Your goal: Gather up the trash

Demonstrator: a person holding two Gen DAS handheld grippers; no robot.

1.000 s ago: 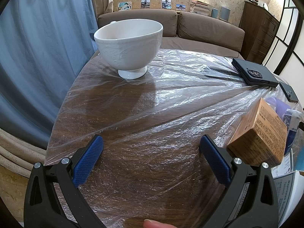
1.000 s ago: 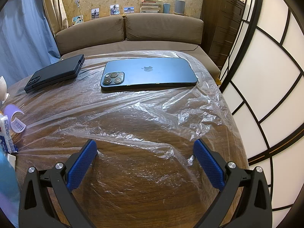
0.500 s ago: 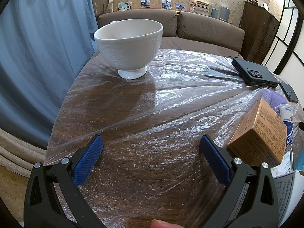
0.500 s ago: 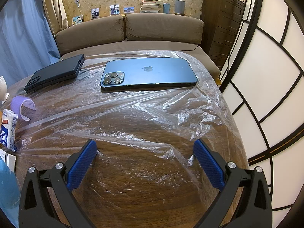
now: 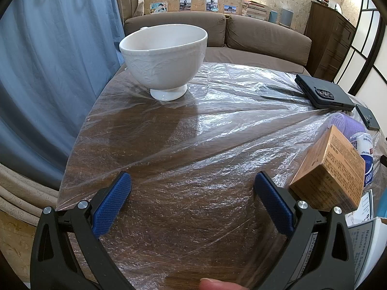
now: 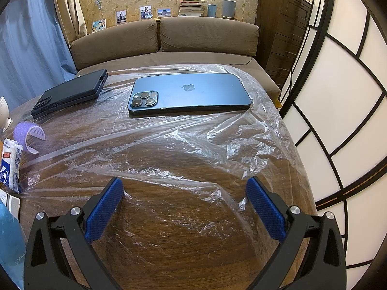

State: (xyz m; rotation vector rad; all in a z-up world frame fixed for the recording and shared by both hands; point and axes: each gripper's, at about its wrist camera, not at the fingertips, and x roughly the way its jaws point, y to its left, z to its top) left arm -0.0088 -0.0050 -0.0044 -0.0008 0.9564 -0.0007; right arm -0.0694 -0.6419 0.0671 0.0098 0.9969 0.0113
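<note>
Jaws of the left gripper stand wide apart and hold nothing, low over the near part of a round wooden desk covered by clear plastic film. Left wrist view: a white footed bowl stands at the far left of the desk. A brown carton sits tilted at the near right, just right of the right jaw; behind it lie a white and blue packet and a purple hair roller. 2 dark phones lie at the far right. A fingertip shows at the bottom edge.

Right wrist view: jaws of the right gripper are likewise spread and empty, over crumpled film. A blue phone lies face down at the far centre, a black cased phone to its left. The roller and the packet lie at the left edge, well apart from the jaws.
</note>
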